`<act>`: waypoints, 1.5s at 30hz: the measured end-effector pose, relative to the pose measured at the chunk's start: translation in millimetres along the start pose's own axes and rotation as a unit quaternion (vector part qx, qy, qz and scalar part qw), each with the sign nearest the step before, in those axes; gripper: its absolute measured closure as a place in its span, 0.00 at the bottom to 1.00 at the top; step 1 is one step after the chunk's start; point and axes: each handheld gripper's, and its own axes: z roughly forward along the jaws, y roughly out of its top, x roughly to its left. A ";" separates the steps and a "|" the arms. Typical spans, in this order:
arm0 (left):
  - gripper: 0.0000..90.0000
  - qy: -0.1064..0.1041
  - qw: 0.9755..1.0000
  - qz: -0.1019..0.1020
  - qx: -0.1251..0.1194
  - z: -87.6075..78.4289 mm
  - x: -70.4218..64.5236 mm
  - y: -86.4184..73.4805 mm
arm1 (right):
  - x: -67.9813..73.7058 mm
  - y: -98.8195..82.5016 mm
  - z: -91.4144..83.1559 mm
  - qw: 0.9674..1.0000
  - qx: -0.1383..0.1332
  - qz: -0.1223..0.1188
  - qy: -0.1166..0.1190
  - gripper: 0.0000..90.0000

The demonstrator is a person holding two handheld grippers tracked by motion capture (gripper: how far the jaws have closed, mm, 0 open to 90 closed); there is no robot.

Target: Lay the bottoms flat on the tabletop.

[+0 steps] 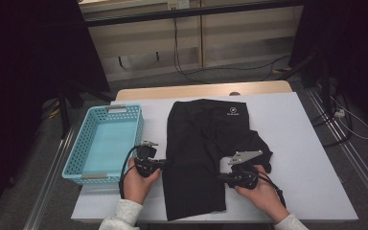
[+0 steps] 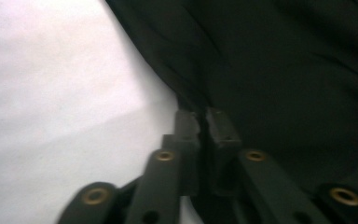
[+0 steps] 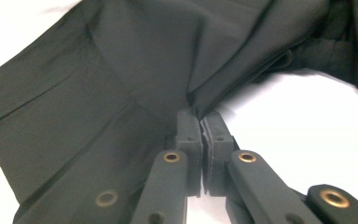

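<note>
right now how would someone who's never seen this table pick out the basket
Start at the white-covered table and look to its left edge, beside the black garment spread in the middle. The basket is a light blue rectangular plastic tray with perforated walls, the one coloured thing among black and white.
</note>
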 end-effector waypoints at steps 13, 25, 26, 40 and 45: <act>0.62 0.026 1.000 0.011 -0.010 0.6 0.8 -2.7 | -2.9 1.2 -2.8 0.998 -0.017 -0.022 -0.058 0.67; 0.98 0.004 0.999 -0.019 0.035 -3.3 -2.6 -3.6 | -15.3 -0.6 -18.7 0.997 -0.038 -0.014 -0.069 0.56; 0.98 0.007 0.999 -0.025 0.034 -4.9 -1.1 -3.1 | -17.3 -1.3 -21.0 0.997 -0.040 -0.012 -0.072 0.55; 0.40 0.010 0.998 0.047 -0.041 -4.8 -7.3 5.1 | -53.1 -13.6 -56.1 0.988 -0.060 0.018 -0.145 0.51; 0.31 0.010 0.998 0.059 -0.037 1.3 -10.5 5.4 | -52.8 -17.0 -44.4 0.988 -0.029 -0.006 -0.151 0.55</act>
